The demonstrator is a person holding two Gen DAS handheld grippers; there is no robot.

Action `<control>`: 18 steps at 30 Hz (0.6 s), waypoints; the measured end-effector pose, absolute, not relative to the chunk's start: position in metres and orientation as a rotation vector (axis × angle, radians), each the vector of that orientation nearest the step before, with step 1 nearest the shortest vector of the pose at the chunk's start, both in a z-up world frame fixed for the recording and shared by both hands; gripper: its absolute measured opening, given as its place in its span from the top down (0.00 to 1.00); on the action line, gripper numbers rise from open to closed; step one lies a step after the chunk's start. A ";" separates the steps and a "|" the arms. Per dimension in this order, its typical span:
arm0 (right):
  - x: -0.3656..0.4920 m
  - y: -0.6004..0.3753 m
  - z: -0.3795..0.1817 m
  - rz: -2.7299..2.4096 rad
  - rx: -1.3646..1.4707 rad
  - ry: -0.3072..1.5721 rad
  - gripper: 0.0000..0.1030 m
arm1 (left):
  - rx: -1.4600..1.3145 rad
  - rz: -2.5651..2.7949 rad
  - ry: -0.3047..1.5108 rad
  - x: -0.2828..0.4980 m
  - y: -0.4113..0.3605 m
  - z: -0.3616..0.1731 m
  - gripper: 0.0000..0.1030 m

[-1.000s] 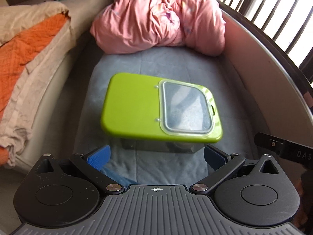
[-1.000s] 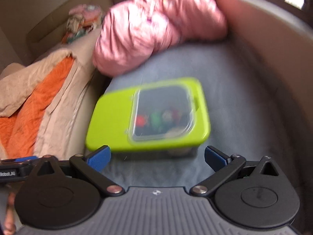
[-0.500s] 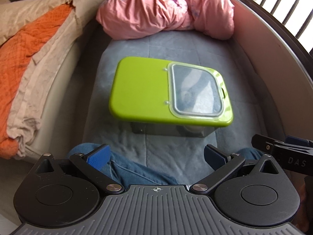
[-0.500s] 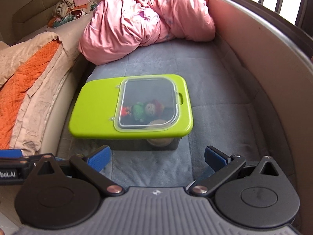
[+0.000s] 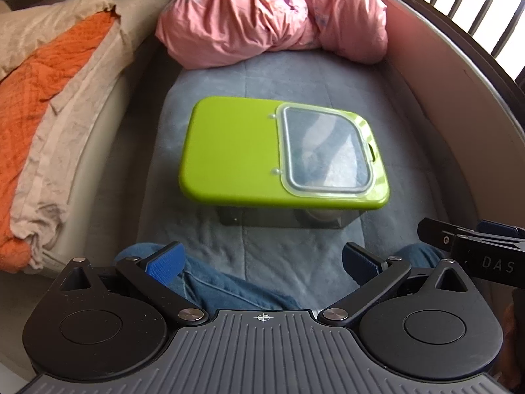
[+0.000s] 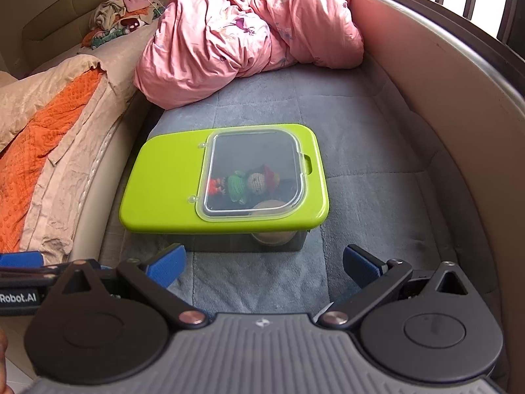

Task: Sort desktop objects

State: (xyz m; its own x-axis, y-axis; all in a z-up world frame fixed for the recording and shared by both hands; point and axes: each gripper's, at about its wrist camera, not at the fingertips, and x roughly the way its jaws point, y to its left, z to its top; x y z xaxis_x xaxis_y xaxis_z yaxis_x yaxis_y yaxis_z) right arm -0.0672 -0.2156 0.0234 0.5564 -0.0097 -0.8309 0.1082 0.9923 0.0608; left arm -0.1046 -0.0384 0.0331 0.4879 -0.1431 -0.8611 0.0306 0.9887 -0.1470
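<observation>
A storage box with a lime-green lid (image 5: 229,151) (image 6: 167,177) sits on a grey-blue blanket (image 5: 279,75) (image 6: 361,151). Its clear hatch (image 5: 325,154) (image 6: 252,177) is closed. Through the hatch in the right wrist view I see a small knitted doll (image 6: 252,182) and a round tan object (image 6: 270,207) inside. My left gripper (image 5: 262,262) is open, held back from the box's near side. My right gripper (image 6: 264,262) is open too, just short of the box, with nothing between its fingers. The right gripper's body (image 5: 472,252) shows at the left wrist view's right edge.
A crumpled pink duvet (image 5: 272,13) (image 6: 249,29) lies behind the box. An orange and beige blanket (image 5: 42,92) (image 6: 39,124) covers the sofa on the left. A curved padded wall (image 5: 459,98) (image 6: 443,82) runs along the right. A person's jeans-clad knees (image 5: 229,285) are below the left gripper.
Both grippers have pulled back and up from the box, so it appears farther away. The person's knees have come into the left wrist view. Both grippers stay open.
</observation>
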 end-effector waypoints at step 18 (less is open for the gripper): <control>-0.064 -0.216 0.021 -0.067 0.104 0.980 0.00 | -0.126 -0.103 1.063 -0.104 -0.036 0.030 0.00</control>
